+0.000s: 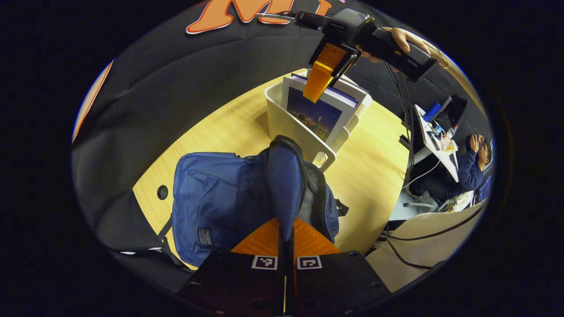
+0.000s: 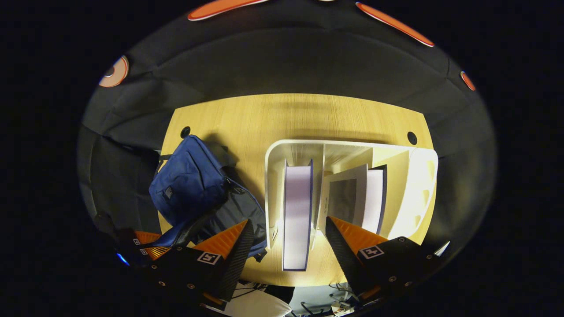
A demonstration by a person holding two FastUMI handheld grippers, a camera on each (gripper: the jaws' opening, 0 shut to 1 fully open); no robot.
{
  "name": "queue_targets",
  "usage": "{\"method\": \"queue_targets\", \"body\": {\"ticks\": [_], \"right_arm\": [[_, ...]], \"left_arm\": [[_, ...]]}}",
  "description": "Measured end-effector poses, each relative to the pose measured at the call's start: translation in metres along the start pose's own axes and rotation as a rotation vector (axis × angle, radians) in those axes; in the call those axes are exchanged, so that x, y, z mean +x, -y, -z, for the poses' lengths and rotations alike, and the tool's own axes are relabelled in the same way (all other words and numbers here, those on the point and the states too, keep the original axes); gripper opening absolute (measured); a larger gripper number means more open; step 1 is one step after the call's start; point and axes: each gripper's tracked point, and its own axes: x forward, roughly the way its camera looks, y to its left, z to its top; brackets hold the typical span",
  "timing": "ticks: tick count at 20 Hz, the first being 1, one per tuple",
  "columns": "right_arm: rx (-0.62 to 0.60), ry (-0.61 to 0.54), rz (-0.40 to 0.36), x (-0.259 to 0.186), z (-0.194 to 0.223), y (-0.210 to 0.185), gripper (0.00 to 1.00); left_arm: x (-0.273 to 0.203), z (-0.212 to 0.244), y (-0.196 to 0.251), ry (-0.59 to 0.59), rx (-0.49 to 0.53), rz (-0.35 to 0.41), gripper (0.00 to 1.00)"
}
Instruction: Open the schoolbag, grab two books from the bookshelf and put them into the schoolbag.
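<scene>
The blue schoolbag (image 1: 220, 202) lies on the wooden table. My left gripper (image 1: 286, 233) is shut on its raised zippered flap, lifting the opening's edge. Behind the bag, a white bookshelf (image 1: 286, 119) holds upright books, the front one a dark-covered book (image 1: 315, 114). A hand holds my right gripper (image 1: 321, 79) just above those books. In the right gripper view I look down into the bookshelf (image 2: 418, 176). There my right gripper (image 2: 288, 222) is open, its fingers on either side of a thick book (image 2: 296, 207). Another book (image 2: 372, 198) leans in the neighbouring compartment. The schoolbag (image 2: 189, 180) and left gripper (image 2: 147, 246) are at the left.
The table (image 2: 286, 114) has round cable holes (image 2: 185, 131) near its back corners. Black booth cloth surrounds it. Cables (image 1: 410, 132) hang at the table's right edge. Beyond them a person (image 1: 471, 169) sits at a cluttered desk.
</scene>
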Motion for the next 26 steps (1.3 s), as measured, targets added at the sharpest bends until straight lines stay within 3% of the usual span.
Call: {"method": "queue_targets", "body": {"ticks": [4,5,6,8,9,13,18,22,24,26], "right_arm": [[-0.044,-0.054,0.041,0.018,0.008,0.004,0.87],[-0.051,-0.056,0.059,0.020,0.008,0.007,0.62],[-0.044,-0.054,0.072,0.022,0.007,0.010,0.53],[-0.050,-0.028,0.059,0.021,0.002,0.007,0.25],[-0.045,-0.019,0.061,0.018,0.001,0.006,0.31],[-0.002,0.064,0.030,-0.014,-0.004,0.011,0.28],[0.066,0.272,-0.003,-0.107,0.014,0.031,0.27],[0.134,0.465,-0.076,-0.188,0.057,0.031,0.27],[0.201,0.537,-0.160,-0.217,0.083,0.029,0.27],[0.273,0.590,-0.298,-0.231,0.109,0.014,0.27]], "left_arm": [[0.000,0.000,-0.004,0.007,-0.001,-0.002,0.02],[0.000,0.001,-0.005,0.006,0.000,-0.004,0.02],[-0.001,0.001,-0.005,0.007,0.003,-0.004,0.02],[-0.002,0.001,-0.007,0.009,0.005,-0.008,0.02],[-0.002,0.000,-0.007,0.011,0.002,-0.009,0.02],[-0.001,0.000,-0.010,0.010,-0.011,-0.015,0.02],[-0.005,0.000,-0.010,0.020,0.002,-0.030,0.02],[-0.009,0.002,-0.011,0.030,-0.020,-0.041,0.02],[-0.010,0.001,-0.011,0.032,-0.019,-0.052,0.02],[-0.012,0.000,-0.009,0.036,-0.010,-0.058,0.02]]}}
